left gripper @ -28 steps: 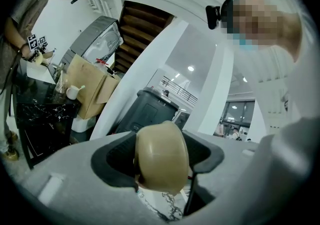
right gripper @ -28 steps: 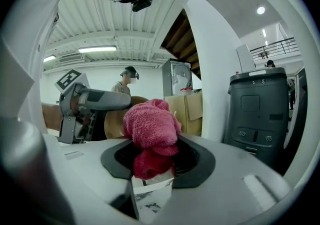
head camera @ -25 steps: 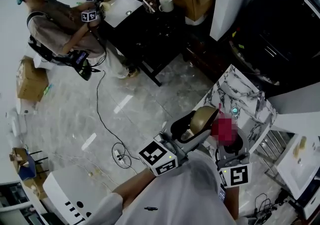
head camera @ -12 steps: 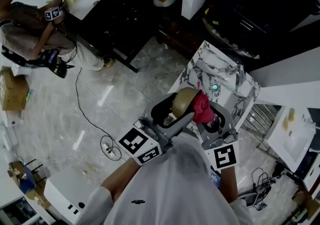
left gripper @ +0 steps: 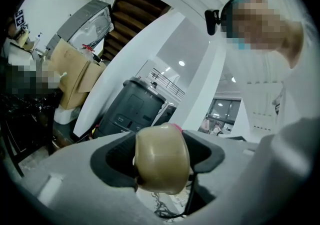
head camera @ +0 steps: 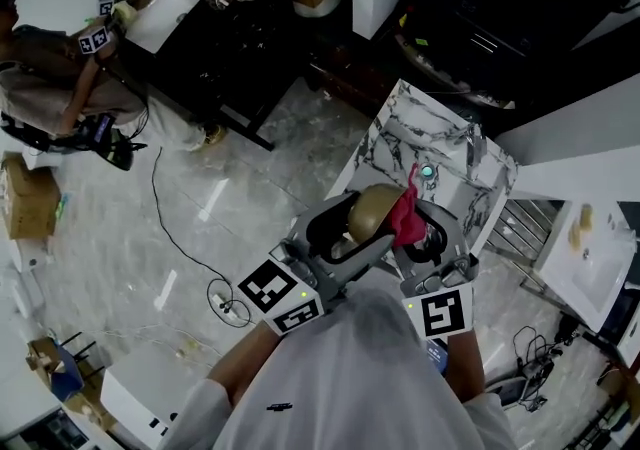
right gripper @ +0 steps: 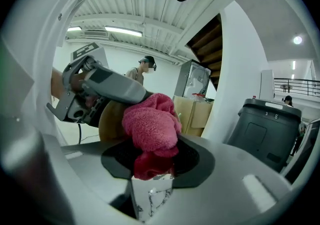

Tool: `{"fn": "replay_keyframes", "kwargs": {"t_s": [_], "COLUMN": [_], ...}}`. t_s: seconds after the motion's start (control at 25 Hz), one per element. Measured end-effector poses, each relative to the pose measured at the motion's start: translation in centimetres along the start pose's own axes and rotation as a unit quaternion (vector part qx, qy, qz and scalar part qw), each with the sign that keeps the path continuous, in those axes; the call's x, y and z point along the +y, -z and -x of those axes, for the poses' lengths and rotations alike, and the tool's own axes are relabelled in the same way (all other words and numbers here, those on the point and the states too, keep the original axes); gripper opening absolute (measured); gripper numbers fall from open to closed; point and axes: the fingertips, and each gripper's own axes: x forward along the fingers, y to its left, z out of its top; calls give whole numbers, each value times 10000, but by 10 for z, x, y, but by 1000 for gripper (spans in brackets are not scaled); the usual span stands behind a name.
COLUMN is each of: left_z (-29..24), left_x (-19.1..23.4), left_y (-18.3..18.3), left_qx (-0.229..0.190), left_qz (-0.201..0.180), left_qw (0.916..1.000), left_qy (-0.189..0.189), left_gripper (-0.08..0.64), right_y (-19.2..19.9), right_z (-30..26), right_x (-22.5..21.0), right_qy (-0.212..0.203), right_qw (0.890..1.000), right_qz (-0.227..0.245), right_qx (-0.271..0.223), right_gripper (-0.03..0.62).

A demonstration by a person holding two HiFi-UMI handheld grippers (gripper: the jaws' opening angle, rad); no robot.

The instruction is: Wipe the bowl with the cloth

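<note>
Bowl (head camera: pixel 375 215), tan, held on edge in the air at the centre of the head view. Left gripper (head camera: pixel 345 241): fingers (left gripper: pixel 65 179) clamped on the bowl's rim, reaching in from 7 o'clock. Right gripper (head camera: pixel 418 238): fingers (right gripper: pixel 240 179) closed on the red cloth (head camera: pixel 406 213), which touches the bowl's 3 o'clock side. Just beyond, at 1 o'clock, a marble-patterned desk (head camera: pixel 445 153). Far off at 10 o'clock, across the pale stone floor (head camera: pixel 200 208), a second person (head camera: pixel 60 68) beside a dark desk (head camera: pixel 250 48).
</note>
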Motion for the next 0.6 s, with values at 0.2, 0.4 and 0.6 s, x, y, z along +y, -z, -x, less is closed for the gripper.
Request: {"fn": "replay_keyframes", "kwargs": {"t_s": [0.2,0.4,0.6], "left_z": [-4,-1,-3], "left_x": [2,2,-9], "left_y": [-6,-6,2], "left_qx": [-76,-168,2], "left_qz": [-105,33,110], "left_qw": [9999,9998,9996], "left_qy": [-16,36,252], "left_gripper": [293,290,288], "right_y": [-1,-9,-20], "right_z": [-6,-1,3], "right_x": [19,30,34], "right_qy": [-143,-323,-457], "right_qw": [9995,9989,9972], "right_qz": [266,331,406], "right_qx": [63,-92,-442], "right_gripper": [160,160,160]}}
